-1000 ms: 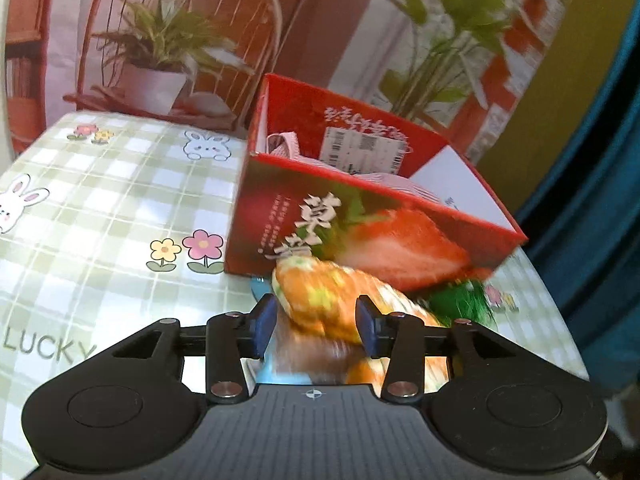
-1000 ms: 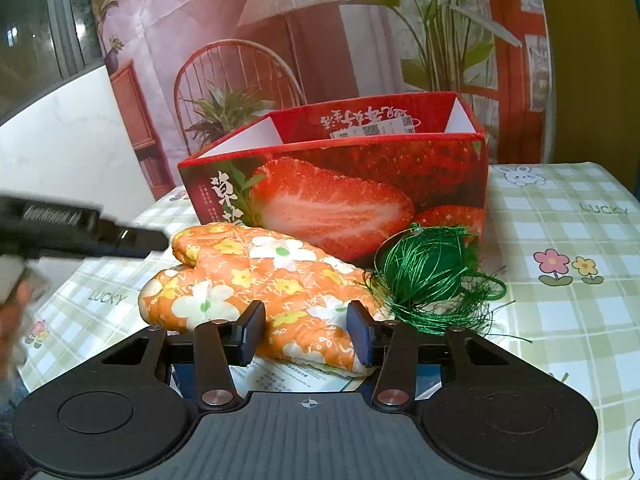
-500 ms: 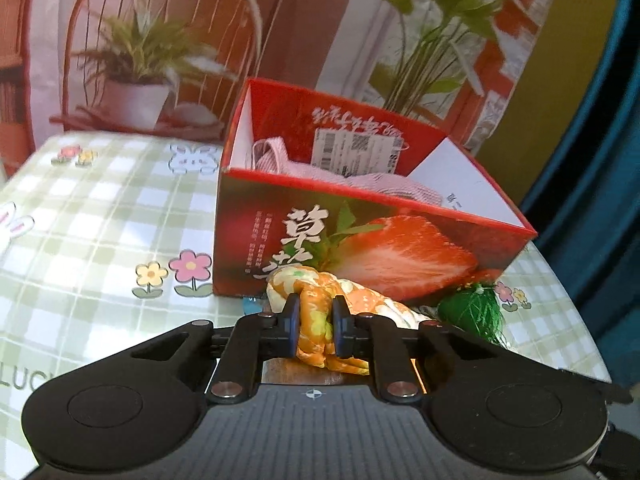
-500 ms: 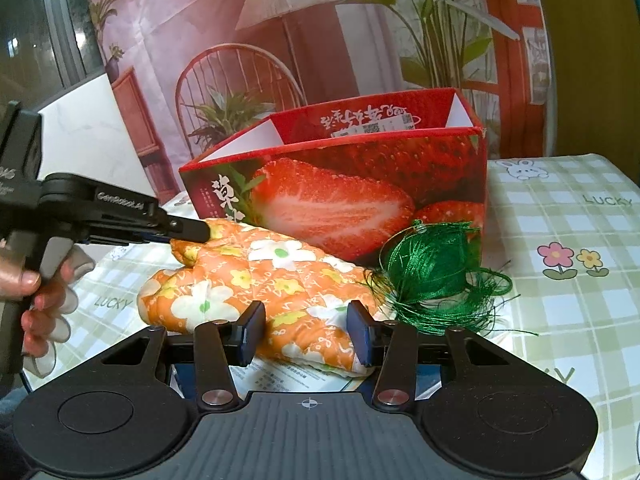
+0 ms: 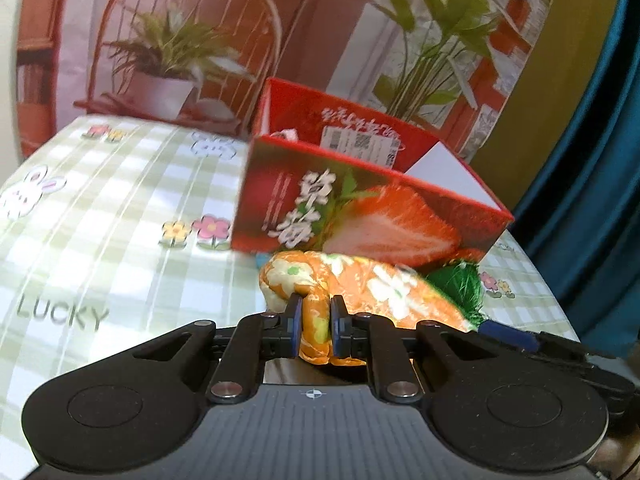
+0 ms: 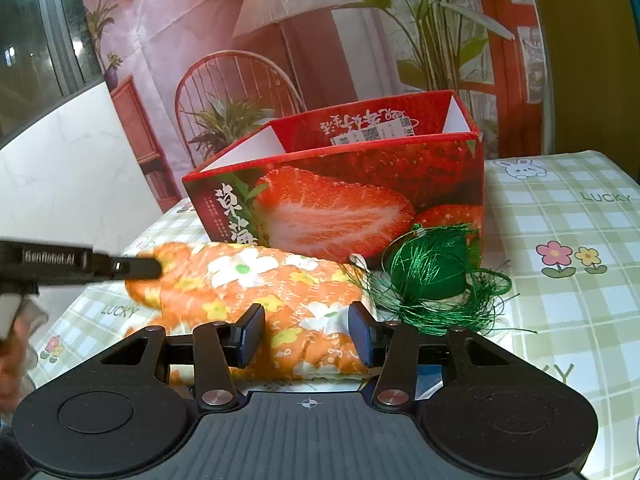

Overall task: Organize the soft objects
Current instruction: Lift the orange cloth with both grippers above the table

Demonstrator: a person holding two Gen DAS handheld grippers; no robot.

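Pinching hard now, the left gripper (image 5: 315, 322) has its blue pads squeezed onto a bunched fold of the orange quilted oven mitt with white and yellow flowers (image 5: 360, 288), jaws nearly together with only fabric between them. From the right wrist view that same left gripper (image 6: 148, 268) comes in from the left edge, its black tip on the mitt's (image 6: 256, 280) far end, a hand (image 6: 16, 344) blurred behind it. The mitt lies on the green-and-white checked tablecloth printed with flowers, rabbits and "LUCKY" (image 5: 100, 216), just in front of the open red cardboard box printed with a halved strawberry (image 6: 340, 208). Moving across, the right gripper (image 6: 306, 332) stands partly open with the near end of the mitt between its pads; whether the pads press the cloth, I cannot tell. Just right of the mitt, a tangled ball of green shiny thread (image 6: 432, 272) sits against the box front, loose strands spilling onto the cloth. Inside the box, from the left wrist view, a scrap of pink-striped fabric (image 5: 286, 135) peeks above the rim beside a white shipping label (image 5: 360, 144).
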